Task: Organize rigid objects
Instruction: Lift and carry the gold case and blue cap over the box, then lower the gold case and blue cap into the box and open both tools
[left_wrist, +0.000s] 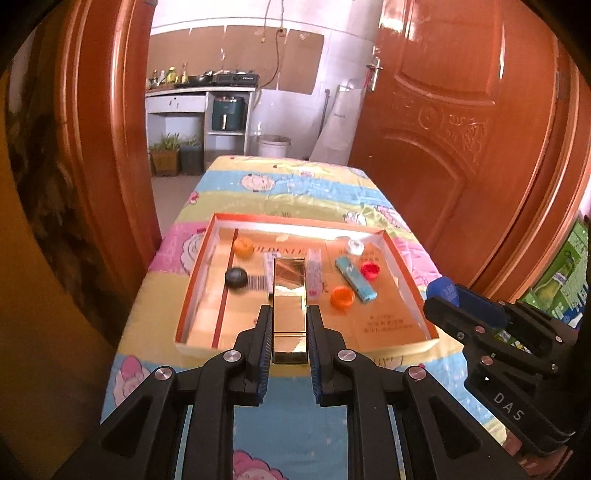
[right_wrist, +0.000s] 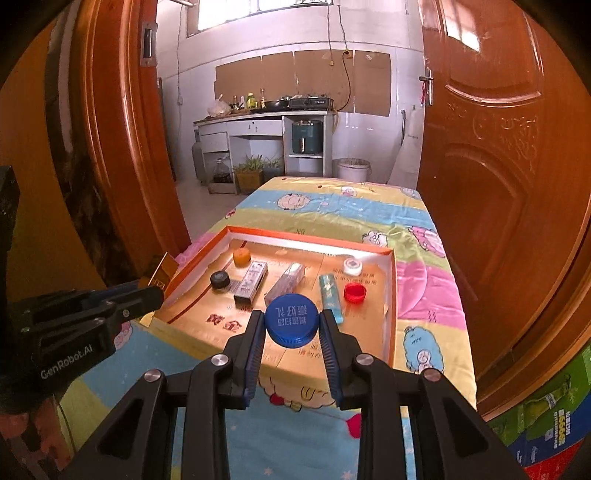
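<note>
My left gripper (left_wrist: 289, 310) is shut on a shiny gold bar-shaped case (left_wrist: 290, 295), held lengthwise above the near edge of a shallow orange-rimmed tray (left_wrist: 406, 275). In the tray lie two orange caps (left_wrist: 243, 246) (left_wrist: 342, 296), a black cap (left_wrist: 236, 277), a white cap (left_wrist: 355, 245), a red cap (left_wrist: 370, 270) and a blue lighter (left_wrist: 355, 277). My right gripper (right_wrist: 291, 317) is shut on a round blue bottle cap (right_wrist: 291, 320) over the tray's (right_wrist: 393, 288) near side. A small printed box (right_wrist: 251, 282) and a clear tube (right_wrist: 286, 280) lie mid-tray.
The tray rests on a narrow table with a cartoon-print cloth (left_wrist: 295, 192). Brown wooden doors (left_wrist: 461, 129) stand close on both sides. Beyond is a kitchen with a counter (right_wrist: 258, 118) and a white bucket (right_wrist: 352, 170). Green cartons (right_wrist: 554, 424) sit low right.
</note>
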